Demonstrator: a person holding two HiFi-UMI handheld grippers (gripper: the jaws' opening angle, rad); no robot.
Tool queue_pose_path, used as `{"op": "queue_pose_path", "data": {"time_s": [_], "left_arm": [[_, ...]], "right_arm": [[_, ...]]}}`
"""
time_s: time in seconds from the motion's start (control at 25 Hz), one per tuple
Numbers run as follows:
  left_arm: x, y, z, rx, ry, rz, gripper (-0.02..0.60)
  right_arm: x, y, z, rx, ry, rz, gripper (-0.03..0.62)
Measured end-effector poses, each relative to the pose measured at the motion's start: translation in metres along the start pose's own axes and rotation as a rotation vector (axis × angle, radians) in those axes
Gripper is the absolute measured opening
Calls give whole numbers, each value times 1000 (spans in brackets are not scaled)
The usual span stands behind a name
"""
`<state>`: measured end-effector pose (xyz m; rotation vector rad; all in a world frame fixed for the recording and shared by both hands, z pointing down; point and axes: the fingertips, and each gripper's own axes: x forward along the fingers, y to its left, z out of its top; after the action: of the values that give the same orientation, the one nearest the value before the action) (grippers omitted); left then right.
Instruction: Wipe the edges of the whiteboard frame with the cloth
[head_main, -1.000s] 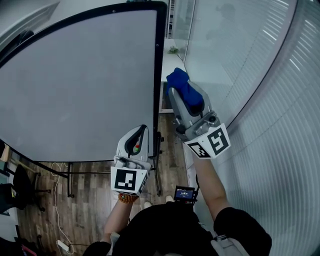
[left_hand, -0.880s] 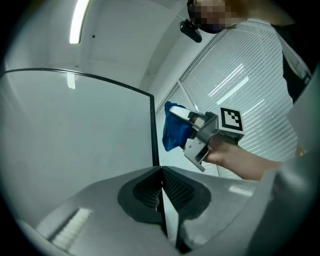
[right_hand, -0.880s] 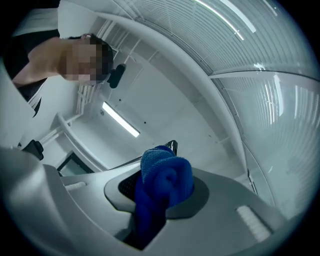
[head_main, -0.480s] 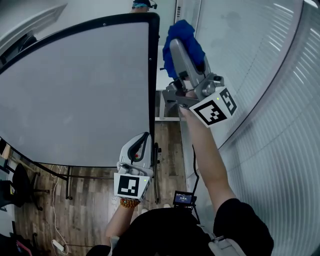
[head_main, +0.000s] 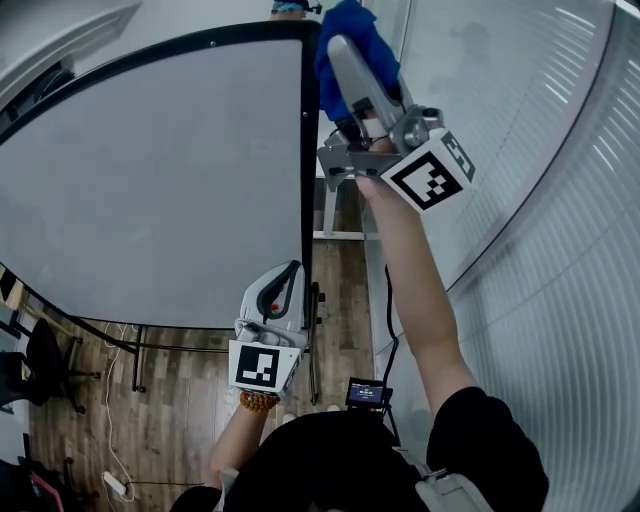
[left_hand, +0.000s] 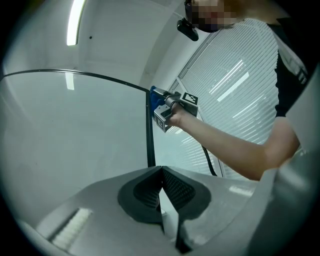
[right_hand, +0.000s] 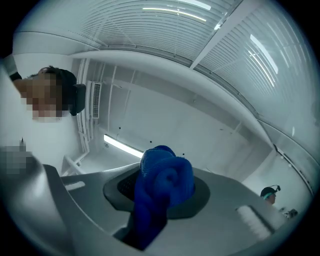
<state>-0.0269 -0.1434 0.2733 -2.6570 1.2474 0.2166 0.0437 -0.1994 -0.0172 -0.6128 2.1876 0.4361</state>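
Note:
The whiteboard (head_main: 150, 170) has a thin black frame (head_main: 309, 180). In the head view my right gripper (head_main: 342, 45) is raised high, shut on a bunched blue cloth (head_main: 372, 40) close beside the frame's top right corner. The right gripper view shows the cloth (right_hand: 165, 185) rolled between the jaws, with ceiling behind it. My left gripper (head_main: 288, 275) hangs low by the frame's right edge, near the bottom corner. Its pads (left_hand: 172, 187) meet with nothing between them. The left gripper view also shows the frame's right edge (left_hand: 149, 135) and the right gripper (left_hand: 167, 107) up beside it.
A glass wall with blinds (head_main: 520, 150) runs close along my right side. Below the board are wooden floor (head_main: 180, 400), the stand's legs (head_main: 140, 355), a black chair (head_main: 40, 360) and a power strip (head_main: 115, 487). A white desk (head_main: 335, 215) stands behind the board.
My right gripper has risen with the cloth from beside the middle of the right edge to the top right corner. The left gripper has stayed low, almost still.

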Motion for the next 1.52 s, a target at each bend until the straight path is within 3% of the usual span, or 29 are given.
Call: {"op": "queue_pose_path", "data": {"time_s": [0.44,0.64,0.8,1.24,1.52], "left_arm": [[1,-7,-2,11,-40,-31,0],[1,-9,-3,0,6,-21,0],[3,-14,3,6,-27,-42,0],[2,-11,-12,-10,8,-32,0],[4,-7,-8,-19,-24,-29,0]], "right_arm": [[9,5,-6,-3,75,66,129],[9,8,-5,-37,76,50,129],[8,7,-5,-34,69,40,130],[-8,8,-31,21,112,41,156],[-8,8,-32,39,115,42,148]]}}
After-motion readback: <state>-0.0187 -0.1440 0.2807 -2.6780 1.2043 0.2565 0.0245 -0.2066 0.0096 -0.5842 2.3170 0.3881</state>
